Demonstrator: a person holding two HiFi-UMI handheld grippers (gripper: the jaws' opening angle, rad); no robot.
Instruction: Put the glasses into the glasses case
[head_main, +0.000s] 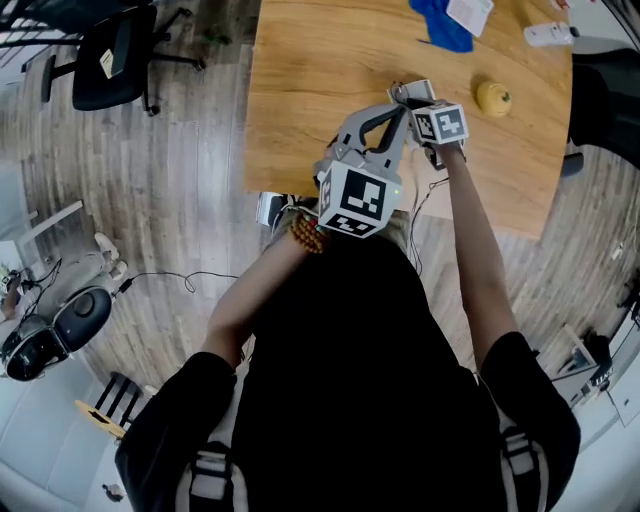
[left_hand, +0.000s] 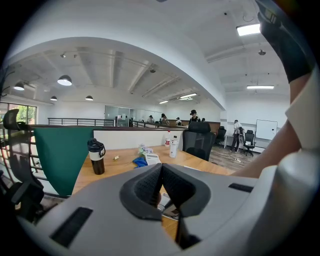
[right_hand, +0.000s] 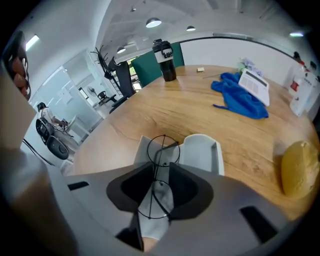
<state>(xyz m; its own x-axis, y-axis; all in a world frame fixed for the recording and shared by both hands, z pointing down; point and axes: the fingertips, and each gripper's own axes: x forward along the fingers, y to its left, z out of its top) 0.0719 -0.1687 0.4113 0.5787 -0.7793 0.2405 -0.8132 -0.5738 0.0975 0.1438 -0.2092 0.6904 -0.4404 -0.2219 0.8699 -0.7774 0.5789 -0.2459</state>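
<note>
Though the head view shows only both grippers crowding the case (head_main: 412, 92), the right gripper view shows the glasses (right_hand: 160, 172) over it, between the right gripper's (right_hand: 161, 170) parted jaws. Beside the case, the left gripper's (left_hand: 161, 172) jaws meet.

A light wooden table (head_main: 300, 100) stands on a grey plank floor (head_main: 170, 200). Toward its far end lies a crumpled blue cloth (right_hand: 240, 97) with a white printed leaflet (right_hand: 255, 85) resting on it. A round yellow object (head_main: 493, 97), perhaps a lemon, sits alone near the table's right edge. A black-and-white travel mug (left_hand: 96, 156) stands upright at the far left corner, beside a green partition (left_hand: 60, 155), and a white bottle (left_hand: 173, 147) stands at the opposite side. A black office chair (head_main: 115, 55) is off the table's left, and a thin cable (head_main: 180, 278) trails across the floor.
</note>
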